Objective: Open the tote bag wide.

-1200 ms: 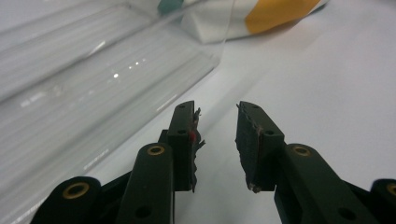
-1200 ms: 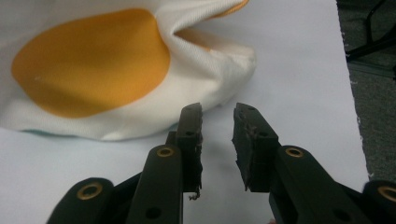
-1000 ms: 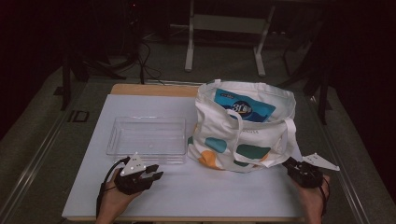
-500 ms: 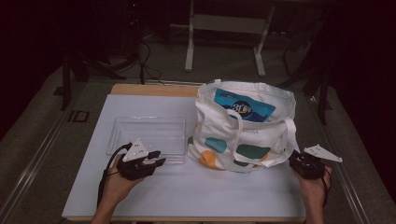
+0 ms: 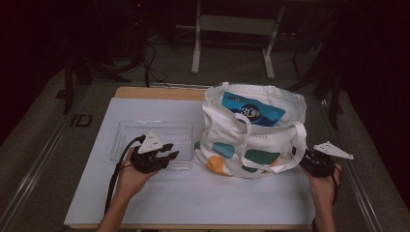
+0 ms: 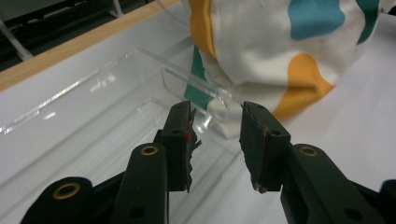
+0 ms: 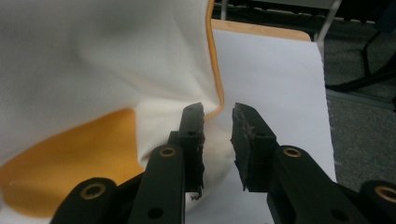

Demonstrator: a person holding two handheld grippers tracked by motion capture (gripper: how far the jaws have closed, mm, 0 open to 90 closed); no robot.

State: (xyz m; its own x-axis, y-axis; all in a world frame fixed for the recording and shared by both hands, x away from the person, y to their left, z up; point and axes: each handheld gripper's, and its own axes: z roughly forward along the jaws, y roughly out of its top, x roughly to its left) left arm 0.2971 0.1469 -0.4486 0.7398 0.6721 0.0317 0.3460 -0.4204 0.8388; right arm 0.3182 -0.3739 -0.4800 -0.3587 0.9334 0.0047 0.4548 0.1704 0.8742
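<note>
Hovering over a clear plastic tray (image 5: 151,131), the left gripper (image 6: 215,140) is parted, grasping nothing. Beside it stands a white spotted cloth tote (image 5: 251,137) (blue packet inside); the right gripper (image 7: 217,142), also unclenched, should pinch its edge squarely.

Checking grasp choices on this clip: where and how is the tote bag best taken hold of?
Probably by a handle loop. The tote bag stands upright with its mouth open, and one strap droops down its right side, close to the right gripper, whose jaws stand apart with nothing between them. Coming in level from the right would let them close on thin webbing; the body is slack cloth.
</note>
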